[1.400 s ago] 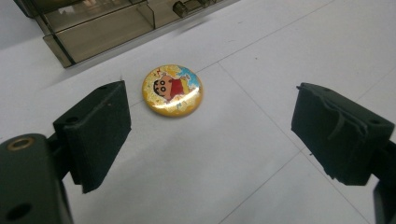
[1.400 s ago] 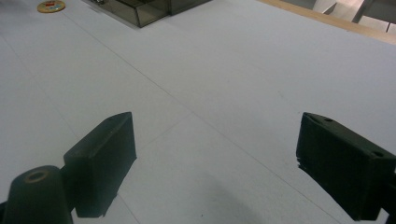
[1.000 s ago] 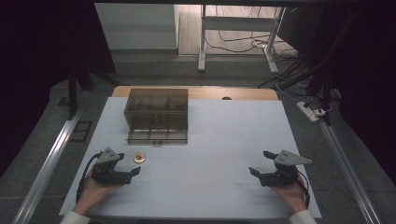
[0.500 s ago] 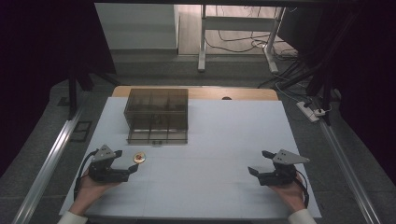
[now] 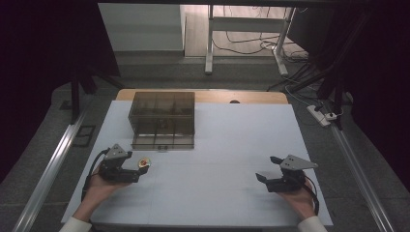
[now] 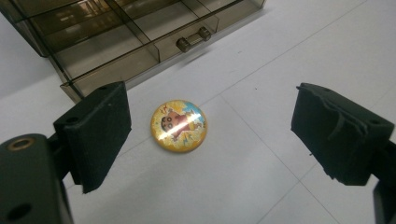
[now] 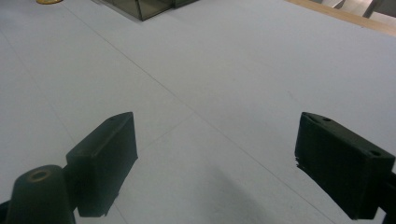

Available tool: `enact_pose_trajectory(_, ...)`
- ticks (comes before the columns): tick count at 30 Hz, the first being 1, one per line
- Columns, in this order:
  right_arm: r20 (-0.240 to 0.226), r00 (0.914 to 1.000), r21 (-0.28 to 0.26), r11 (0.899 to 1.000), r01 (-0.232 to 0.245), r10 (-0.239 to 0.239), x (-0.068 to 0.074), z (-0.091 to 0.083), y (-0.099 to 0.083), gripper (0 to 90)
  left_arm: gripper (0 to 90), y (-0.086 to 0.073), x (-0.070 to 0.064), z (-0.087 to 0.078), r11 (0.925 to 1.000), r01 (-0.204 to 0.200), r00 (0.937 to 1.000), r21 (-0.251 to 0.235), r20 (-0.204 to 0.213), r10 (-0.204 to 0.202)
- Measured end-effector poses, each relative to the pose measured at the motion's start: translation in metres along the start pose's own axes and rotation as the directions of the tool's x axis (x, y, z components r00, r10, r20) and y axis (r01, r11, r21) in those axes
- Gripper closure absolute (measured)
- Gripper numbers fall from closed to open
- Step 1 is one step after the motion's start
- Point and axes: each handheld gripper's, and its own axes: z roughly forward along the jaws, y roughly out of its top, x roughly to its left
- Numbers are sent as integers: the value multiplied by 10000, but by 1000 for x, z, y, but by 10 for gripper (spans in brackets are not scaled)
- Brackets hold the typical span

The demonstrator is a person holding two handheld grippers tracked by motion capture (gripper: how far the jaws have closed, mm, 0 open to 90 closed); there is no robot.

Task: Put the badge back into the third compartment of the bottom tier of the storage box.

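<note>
- The round cartoon badge (image 6: 178,125) lies flat on the white table (image 5: 232,145), just in front of the smoky plastic drawer box (image 5: 163,119).
- My left gripper (image 6: 210,135) has its jaws wide apart, with the badge between them but nearer the left jaw.
- I judge this the approach: next I centre, lower and close.
- My right gripper (image 5: 269,168) rests well apart, jaws spread, holding nothing.

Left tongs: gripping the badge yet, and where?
Nothing held. The left tongs are open, the badge lying flat on the table between the jaws, touching neither. The right tongs are open over bare table.
</note>
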Motion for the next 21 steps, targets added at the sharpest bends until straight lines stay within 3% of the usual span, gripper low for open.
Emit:
enact_pose_trajectory(13, -12, 10000, 153, 9999, 35, -35, 1, 2, 0, 126, 137, 22, 6, 18, 9965, -132, 9999, 824, 88, 125)
enact_pose_trajectory(20, -42, 10000, 155, 9999, 39, -38, 1, 1, -1, 126, 145, 36, 10, 30, 9883, -228, 9997, 1509, 74, 220)
enact_pose_trajectory(21, -47, 10000, 174, 9998, 37, -37, 1, 1, -1, 126, 149, 35, 11, 34, 9830, -293, 9996, 1813, 83, 283)
